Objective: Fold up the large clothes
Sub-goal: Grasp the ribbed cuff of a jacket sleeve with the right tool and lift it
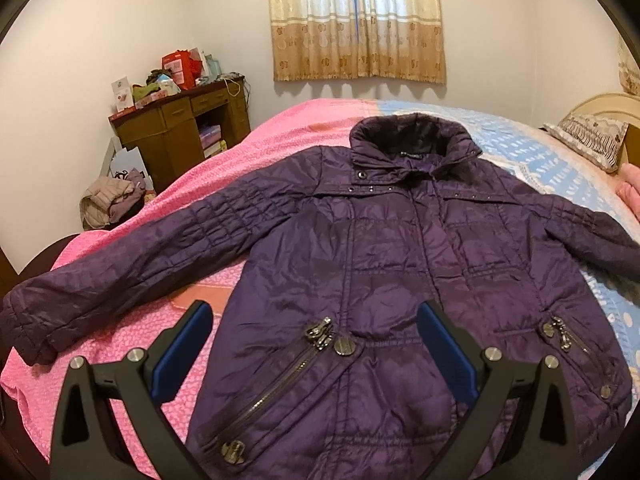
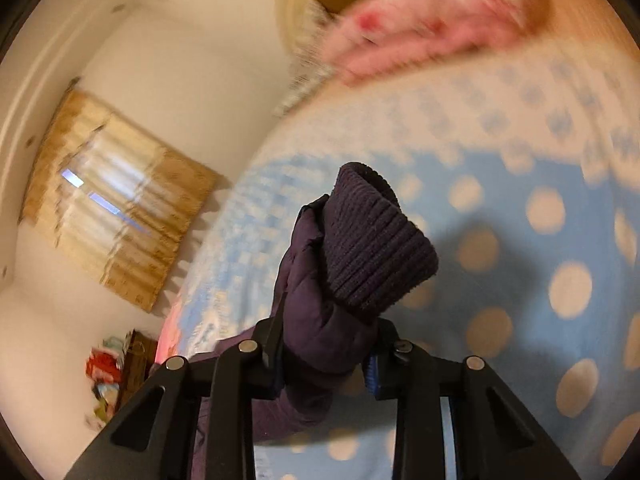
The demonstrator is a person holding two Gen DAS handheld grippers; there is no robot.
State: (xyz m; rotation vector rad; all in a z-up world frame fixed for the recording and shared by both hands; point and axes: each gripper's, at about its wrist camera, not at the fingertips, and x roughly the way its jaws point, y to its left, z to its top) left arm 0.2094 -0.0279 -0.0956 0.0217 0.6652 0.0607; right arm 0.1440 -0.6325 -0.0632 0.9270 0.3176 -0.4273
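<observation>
While the bed (image 1: pixel 280 152) fills both views under its pink and blue covers, I see the purple jacket (image 1: pixel 400 280) spread face up across it, collar toward the curtain (image 1: pixel 356 20). One sleeve (image 1: pixel 132 264) lies out on the pink side. My left gripper (image 1: pixel 316 344) hangs wide above the hem by the pocket zip (image 1: pixel 280 376), holding nothing. My right gripper (image 2: pixel 326 360) clamps the other sleeve (image 2: pixel 320 312) below its ribbed cuff (image 2: pixel 376 240).
</observation>
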